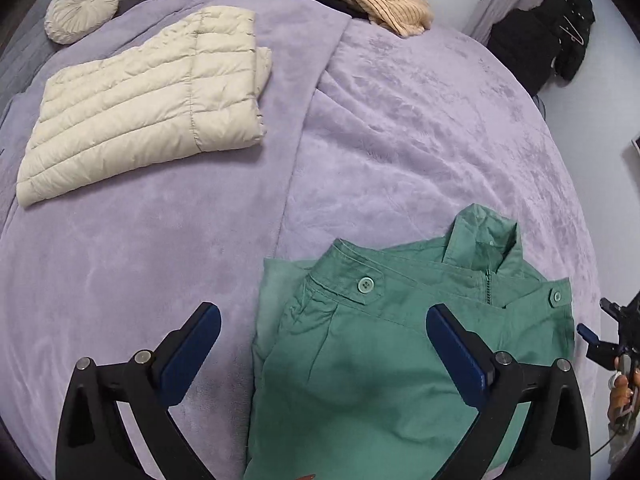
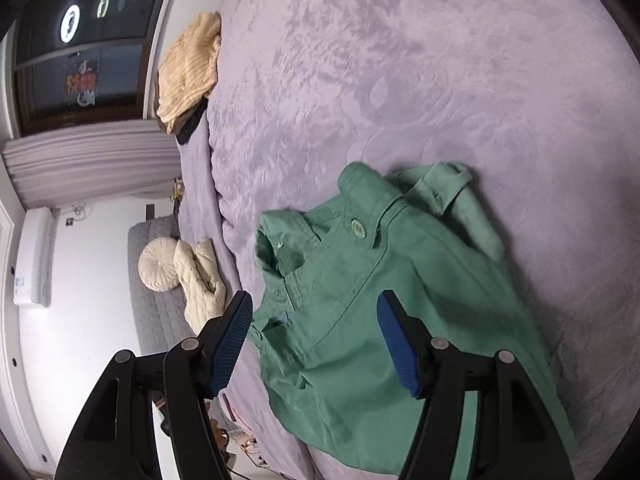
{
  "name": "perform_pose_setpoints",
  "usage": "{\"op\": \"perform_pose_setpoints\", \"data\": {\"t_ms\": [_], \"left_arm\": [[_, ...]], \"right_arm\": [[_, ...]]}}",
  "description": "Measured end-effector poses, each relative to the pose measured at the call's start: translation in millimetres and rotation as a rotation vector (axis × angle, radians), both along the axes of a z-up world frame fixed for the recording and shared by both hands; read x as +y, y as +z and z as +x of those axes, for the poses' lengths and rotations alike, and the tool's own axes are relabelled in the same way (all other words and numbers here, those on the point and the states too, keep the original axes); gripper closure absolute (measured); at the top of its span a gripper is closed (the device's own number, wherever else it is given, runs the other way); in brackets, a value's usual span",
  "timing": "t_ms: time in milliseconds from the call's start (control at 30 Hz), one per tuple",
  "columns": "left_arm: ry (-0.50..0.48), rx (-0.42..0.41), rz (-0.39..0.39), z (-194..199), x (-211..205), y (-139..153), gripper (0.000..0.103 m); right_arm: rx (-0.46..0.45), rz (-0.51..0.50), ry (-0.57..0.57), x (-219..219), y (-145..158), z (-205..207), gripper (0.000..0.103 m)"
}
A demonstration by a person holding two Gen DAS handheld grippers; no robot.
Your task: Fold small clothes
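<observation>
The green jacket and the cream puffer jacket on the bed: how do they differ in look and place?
The green jacket is smooth woven cloth with buttons; the cream puffer jacket is quilted in puffy rows. The green one lies right under the open left gripper; the puffer lies farther off, near a round cushion. Both lie folded on the purple blanket.

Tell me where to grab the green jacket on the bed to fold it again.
Probably take the green jacket at its near corners, one claw per side, coming in low from the near edge of the purple blanket. The collar lies at the far end and the panel looks flat, so lifting the near edge should fold it toward the collar. Both the left claw and right claw stand open above it.
</observation>
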State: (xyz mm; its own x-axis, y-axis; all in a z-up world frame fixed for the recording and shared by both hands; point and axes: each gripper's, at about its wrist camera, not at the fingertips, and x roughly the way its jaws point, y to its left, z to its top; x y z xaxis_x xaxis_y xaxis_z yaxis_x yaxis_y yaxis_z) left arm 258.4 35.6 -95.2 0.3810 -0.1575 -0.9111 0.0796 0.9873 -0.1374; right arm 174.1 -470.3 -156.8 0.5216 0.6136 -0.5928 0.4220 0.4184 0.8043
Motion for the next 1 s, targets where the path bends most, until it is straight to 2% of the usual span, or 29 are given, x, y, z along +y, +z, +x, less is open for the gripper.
{"op": "perform_pose_setpoints", "data": {"t_ms": [100, 167, 267, 300, 367, 467, 500, 567, 600, 633, 667, 767, 867, 933, 1000], "left_arm": [[-0.047, 0.020, 0.054, 4.9, -18.7, -18.4, 0.000], [-0.073, 0.022, 0.083, 9.8, -31.3, -31.7, 0.000], [-0.113, -0.002, 0.115, 21.5, -42.4, -41.0, 0.000], [-0.133, -0.007, 0.127, 26.0, -45.4, -44.0, 0.000], [-0.170, 0.007, 0.152, 37.4, -51.5, -54.6, 0.000], [-0.197, 0.061, 0.174, 52.3, -59.7, -81.2, 0.002], [-0.199, 0.073, 0.182, 55.1, -62.2, -90.0, 0.008], [-0.184, 0.106, 0.224, 59.8, -65.1, -106.1, 0.048], [-0.177, 0.107, 0.236, 60.6, -64.7, -110.3, 0.056], [-0.171, 0.100, 0.213, 60.0, -62.8, -109.6, 0.074], [-0.149, 0.085, 0.200, 58.5, -58.5, -104.6, 0.080], [-0.080, 0.016, 0.125, 54.3, -35.1, -80.1, 0.080], [-0.039, 0.027, 0.038, 59.0, -14.4, -76.8, 0.080], [-0.043, 0.045, 0.062, 64.0, -17.8, -89.3, 0.079], [-0.037, 0.050, 0.141, 66.3, -27.2, -108.4, 0.070]], "right_arm": [[0.028, -0.125, 0.104, 27.0, 0.1, 14.4, 0.034], [0.035, -0.313, 0.163, 42.0, 9.2, 23.5, 0.034], [0.016, -0.665, 0.234, 56.6, 28.6, 34.1, 0.034], [0.000, -0.742, 0.250, 58.0, 33.1, 36.1, 0.034], [-0.010, -0.817, 0.278, 55.8, 34.8, 39.9, 0.034], [0.026, -0.840, 0.317, 54.5, 21.0, 51.6, 0.034], [0.044, -0.850, 0.329, 54.0, 12.3, 55.1, 0.034], [0.089, -0.863, 0.339, 54.5, -4.9, 61.1, 0.035], [0.106, -0.861, 0.339, 53.5, -12.5, 62.2, 0.037], [0.108, -0.852, 0.340, 53.0, -16.3, 61.7, 0.072], [0.099, -0.831, 0.346, 53.3, -17.0, 61.1, 0.096], [0.020, -0.872, 0.330, 55.0, 1.6, 53.1, 0.096], [-0.003, -0.830, 0.318, 44.0, 5.4, 52.2, 0.096], [0.025, -0.786, 0.303, 37.3, -8.5, 59.1, 0.095], [0.070, -0.777, 0.284, 34.3, -27.2, 63.6, 0.091]]}}
